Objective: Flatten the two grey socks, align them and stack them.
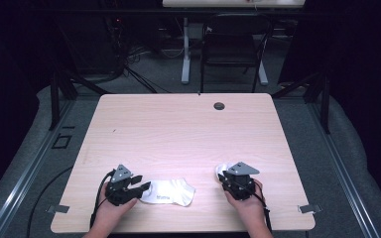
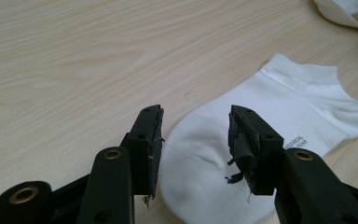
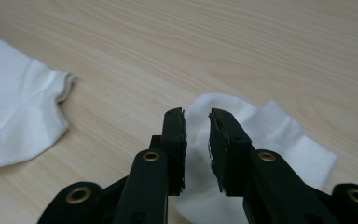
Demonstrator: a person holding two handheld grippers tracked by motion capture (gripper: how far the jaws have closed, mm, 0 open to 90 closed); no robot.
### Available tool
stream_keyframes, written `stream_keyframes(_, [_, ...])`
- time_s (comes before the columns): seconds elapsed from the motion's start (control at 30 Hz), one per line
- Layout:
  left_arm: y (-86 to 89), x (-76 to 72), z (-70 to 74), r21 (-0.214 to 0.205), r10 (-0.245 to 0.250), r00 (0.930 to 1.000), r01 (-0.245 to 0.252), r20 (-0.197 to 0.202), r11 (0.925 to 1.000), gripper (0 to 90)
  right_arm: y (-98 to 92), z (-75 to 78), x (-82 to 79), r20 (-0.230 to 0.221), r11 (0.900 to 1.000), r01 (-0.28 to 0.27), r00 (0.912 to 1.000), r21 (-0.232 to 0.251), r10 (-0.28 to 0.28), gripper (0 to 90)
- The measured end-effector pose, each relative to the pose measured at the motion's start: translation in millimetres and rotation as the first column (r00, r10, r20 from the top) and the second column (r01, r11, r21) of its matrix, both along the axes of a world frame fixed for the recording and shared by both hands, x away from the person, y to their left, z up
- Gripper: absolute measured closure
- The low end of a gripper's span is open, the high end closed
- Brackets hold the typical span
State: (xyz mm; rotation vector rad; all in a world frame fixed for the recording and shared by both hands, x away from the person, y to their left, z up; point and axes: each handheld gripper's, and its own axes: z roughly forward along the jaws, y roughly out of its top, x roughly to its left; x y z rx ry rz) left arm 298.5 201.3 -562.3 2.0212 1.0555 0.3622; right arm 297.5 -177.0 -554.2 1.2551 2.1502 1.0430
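**Two socks down flat, both grippers let go, pairing not begun**

Two white ankle socks lie on the near part of the counter [image 1: 188, 129], well apart from each other. The flat sock [image 1: 171, 192] is spread out sideways in front of the left gripper [image 1: 144, 189], its toe end towards that gripper and its cuff pointing to the middle of the counter (a small line of grey print shows near its lower edge). The other sock [image 1: 222, 170] is bunched up against the far side of the right gripper [image 1: 226, 179], mostly covered by it in the high view.

In the left gripper view the fingers [image 2: 150, 140] stand wide apart above the toe of the flat sock [image 2: 261, 121]; the pads touch no cloth, so nothing is held. In the right gripper view the fingers [image 3: 175, 140] have a narrower gap, and the bunched sock [image 3: 270, 135] lies on the counter under and beyond them. No cloth is pinched there either, as far as the view shows, so this gripper holds nothing too.

My reading is that the left sock is already laid out and smoothed, while the right one is only set down and is yet to be flattened. What seems left: straighten the right sock, bring the two together, then lay or fold one onto the other. That would put the work roughly in its early half.
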Motion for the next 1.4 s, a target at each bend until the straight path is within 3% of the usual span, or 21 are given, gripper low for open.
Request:
stream_keyframes(0.13, [-0.6, 0.4, -0.4, -0.002, -0.002, 1.0000, 0.002, 0.001, 1.0000, 54.8, -7.7, -5.9, 5.5, -0.018, 0.9985, 0.056, 0.9983, -0.001, -0.056, 75.0])
stream_keyframes(0.33, [-3.4, -0.2, -1.8, 0.005, -0.017, 0.9998, 0.017, -0.004, 0.9998, 54.8, -4.1, -15.9, 10.7, -0.068, 0.9972, 0.061, 0.9956, -0.043, -0.064, 74.8])
stream_keyframes(0.47, [-8.4, 0.0, -5.5, 0.024, -0.034, 0.9993, 0.035, -0.011, 0.9991, 54.9, 1.1, -21.8, 13.6, -0.089, 0.9973, 0.037, 0.9952, -0.063, -0.042, 75.5])
stream_keyframes(0.83, [-22.9, -1.3, -16.2, 0.062, -0.084, 0.9951, 0.087, -0.052, 0.9943, 57.9, 11.8, -23.0, 13.5, -0.097, 0.9996, 0.000, 0.9953, -0.029, -0.003, 76.1])
stream_keyframes(1.0, [-27.9, -6.9, -18.3, 0.079, -0.114, 0.9931, 0.116, -0.030, 0.9901, 60.9, 18.1, -23.3, 13.3, -0.092, 0.9990, -0.020, 0.9956, -0.040, 0.017, 76.0])
stream_keyframes(1.2, [-34.7, -18.5, -18.6, 0.100, -0.112, 0.9936, 0.113, -0.016, 0.9886, 61.2, 28.6, -23.0, 19.7, -0.103, 0.9977, -0.058, 0.9932, -0.034, 0.054, 76.1])
stream_keyframes(1.4, [-37.5, -21.5, -17.3, 0.094, -0.115, 0.9928, 0.118, -0.034, 0.9886, 62.9, 54.3, -22.3, 27.1, -0.107, 0.9911, -0.126, 0.9869, -0.044, 0.121, 76.4])
